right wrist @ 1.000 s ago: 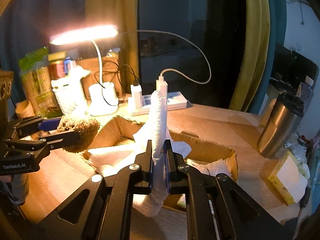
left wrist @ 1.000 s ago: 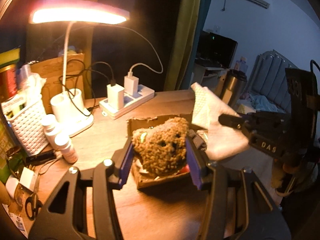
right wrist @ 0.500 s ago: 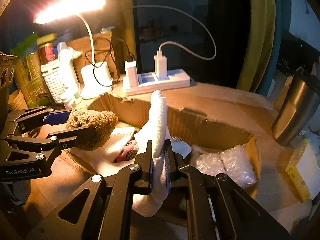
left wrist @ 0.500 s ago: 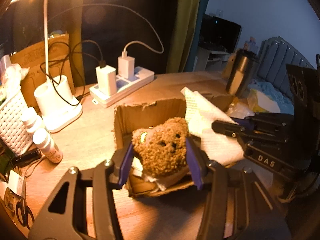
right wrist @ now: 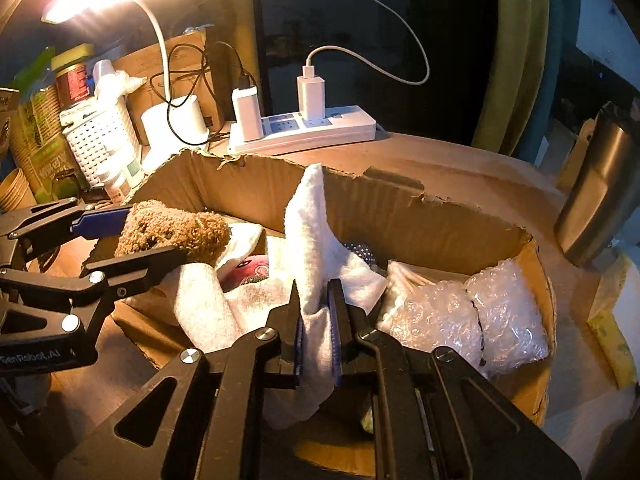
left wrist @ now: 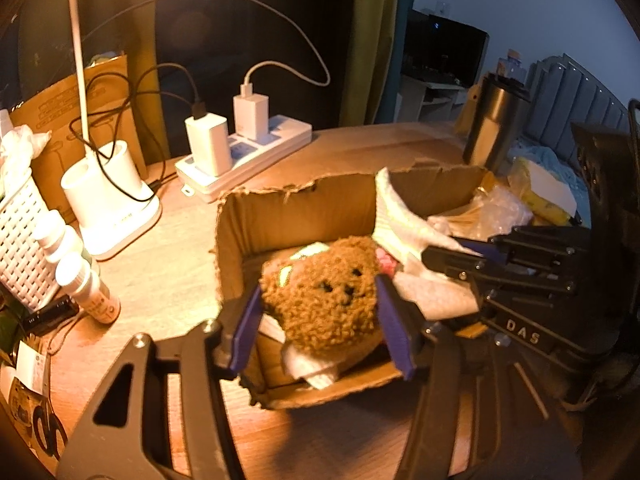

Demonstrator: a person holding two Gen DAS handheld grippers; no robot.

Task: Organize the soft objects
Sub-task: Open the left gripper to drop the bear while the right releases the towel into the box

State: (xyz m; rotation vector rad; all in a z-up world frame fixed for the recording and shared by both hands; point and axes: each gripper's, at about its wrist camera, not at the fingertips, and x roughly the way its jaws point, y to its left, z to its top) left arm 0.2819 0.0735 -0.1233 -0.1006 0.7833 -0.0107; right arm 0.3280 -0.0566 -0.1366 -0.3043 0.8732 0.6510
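Left gripper (left wrist: 320, 320): fingers pinch brown plush bear (left wrist: 324, 292), frame centre, over the cardboard box (left wrist: 296, 208). Right gripper (right wrist: 316, 320): fingers pressed onto white towel (right wrist: 312, 220), lower centre, standing upright inside the box beside bubble wrap (right wrist: 460, 312).

place: home bedroom, lived-in | right edge: padded grey headboard (left wrist: 576, 92) and bedding | upper right: dark TV (left wrist: 444, 50) on a low stand | upper centre: green curtain (left wrist: 368, 40) | left: lit lamp (left wrist: 108, 184), power strip (left wrist: 248, 156) with chargers on a cluttered wooden counter (left wrist: 160, 264)
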